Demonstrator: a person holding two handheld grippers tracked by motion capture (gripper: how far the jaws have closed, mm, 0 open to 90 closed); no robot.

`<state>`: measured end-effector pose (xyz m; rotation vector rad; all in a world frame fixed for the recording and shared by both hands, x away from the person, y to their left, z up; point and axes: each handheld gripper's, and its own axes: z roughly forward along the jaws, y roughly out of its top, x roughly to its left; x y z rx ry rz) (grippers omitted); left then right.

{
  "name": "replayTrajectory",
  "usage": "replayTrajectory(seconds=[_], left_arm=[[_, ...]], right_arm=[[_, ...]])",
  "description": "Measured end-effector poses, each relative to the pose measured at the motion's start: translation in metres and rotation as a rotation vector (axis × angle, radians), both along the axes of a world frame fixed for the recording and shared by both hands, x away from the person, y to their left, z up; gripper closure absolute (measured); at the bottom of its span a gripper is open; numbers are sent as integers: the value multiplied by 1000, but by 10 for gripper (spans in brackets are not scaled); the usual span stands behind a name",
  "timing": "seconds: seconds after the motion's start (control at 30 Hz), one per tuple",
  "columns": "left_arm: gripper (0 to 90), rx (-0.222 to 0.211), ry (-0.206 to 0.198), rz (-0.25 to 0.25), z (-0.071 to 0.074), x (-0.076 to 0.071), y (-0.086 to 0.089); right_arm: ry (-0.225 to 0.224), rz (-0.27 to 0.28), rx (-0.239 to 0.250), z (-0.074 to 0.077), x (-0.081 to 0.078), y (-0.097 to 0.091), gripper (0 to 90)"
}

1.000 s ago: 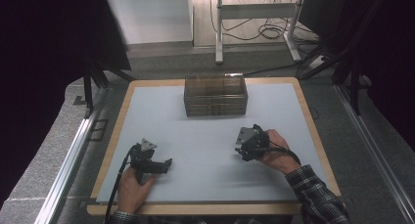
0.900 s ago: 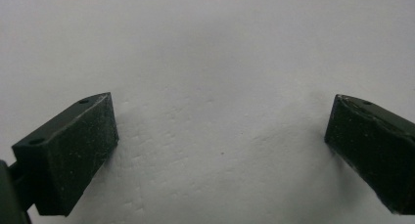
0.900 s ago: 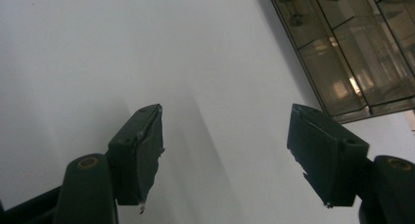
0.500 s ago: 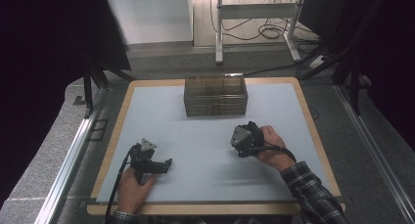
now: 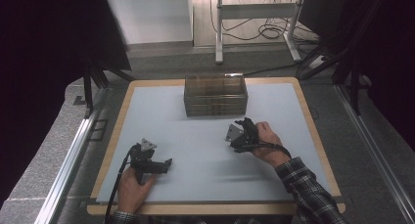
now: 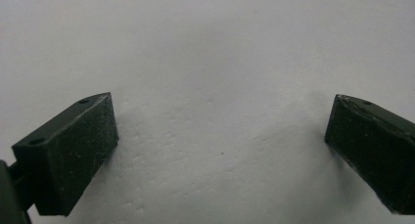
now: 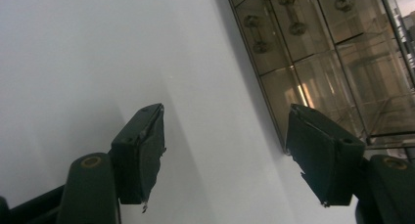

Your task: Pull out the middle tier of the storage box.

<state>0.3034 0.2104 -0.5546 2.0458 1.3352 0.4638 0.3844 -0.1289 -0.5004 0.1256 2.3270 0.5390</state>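
Drawer box (image 5: 215, 95), long axis crosswise.

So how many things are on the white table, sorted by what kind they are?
Clear brown drawer box: 1
Black grippers: 2, the left gripper and the right gripper, both with jaws open and nothing between them
Total: 3 things on the white table

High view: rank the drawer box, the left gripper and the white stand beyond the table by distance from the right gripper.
From the right gripper:
1. Drawer box, just ahead at the table's far middle.
2. Left gripper, across at the near left.
3. White stand, on the floor behind the table.
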Motion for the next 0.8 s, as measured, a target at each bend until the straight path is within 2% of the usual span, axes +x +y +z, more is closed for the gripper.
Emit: replayTrajectory(seconds=[0.3,0.47,0.6,0.8], left_arm=[[0,0,-1,0,0,0,0],[0,1,0,0,0,0,0],[0,2,0,-1,0,0,0],[0,2,0,-1,0,0,0]], right_arm=[[-79,15,-43,0,4,8,346],[-128,30,-79,-1,5,13,386],[-186,37,-126,-3,8,18,401],[-225,37,-140,-5,12,24,413]])
